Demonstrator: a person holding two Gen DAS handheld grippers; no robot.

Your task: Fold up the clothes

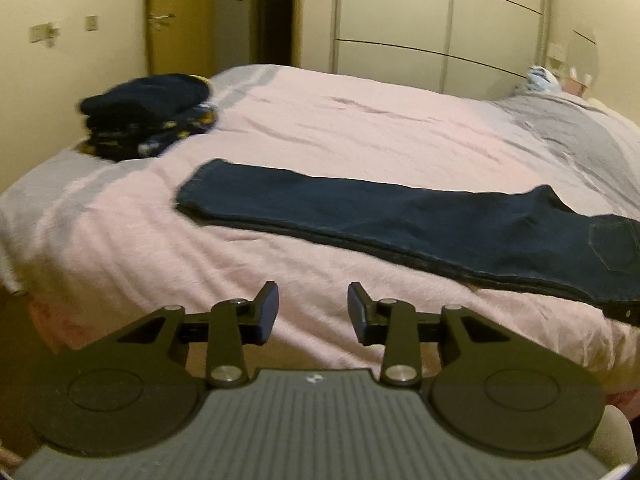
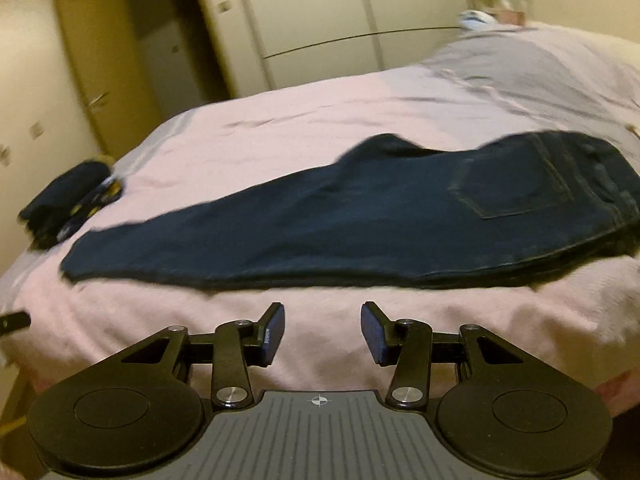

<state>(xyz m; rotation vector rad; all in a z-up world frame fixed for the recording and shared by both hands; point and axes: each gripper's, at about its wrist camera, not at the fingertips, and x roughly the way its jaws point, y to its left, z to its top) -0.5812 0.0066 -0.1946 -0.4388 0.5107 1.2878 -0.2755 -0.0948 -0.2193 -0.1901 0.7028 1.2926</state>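
Dark blue jeans [image 1: 420, 216] lie flat across the pink bedspread [image 1: 340, 128], folded lengthwise with one leg on the other. The leg ends point left and the waist with a back pocket lies to the right. In the right wrist view the jeans [image 2: 360, 220] fill the middle, the pocket at the right. My left gripper [image 1: 313, 312] hovers at the near bed edge, short of the jeans, open with nothing between its fingers. My right gripper [image 2: 322, 334] is also open and empty, just in front of the jeans' near edge.
A stack of folded dark clothes [image 1: 148, 116] sits on the far left corner of the bed, also in the right wrist view as the stack [image 2: 68, 204]. Behind the bed stand a wardrobe [image 1: 432, 24] and an open door [image 1: 180, 16]. Light blue items [image 1: 542, 78] lie at the far right.
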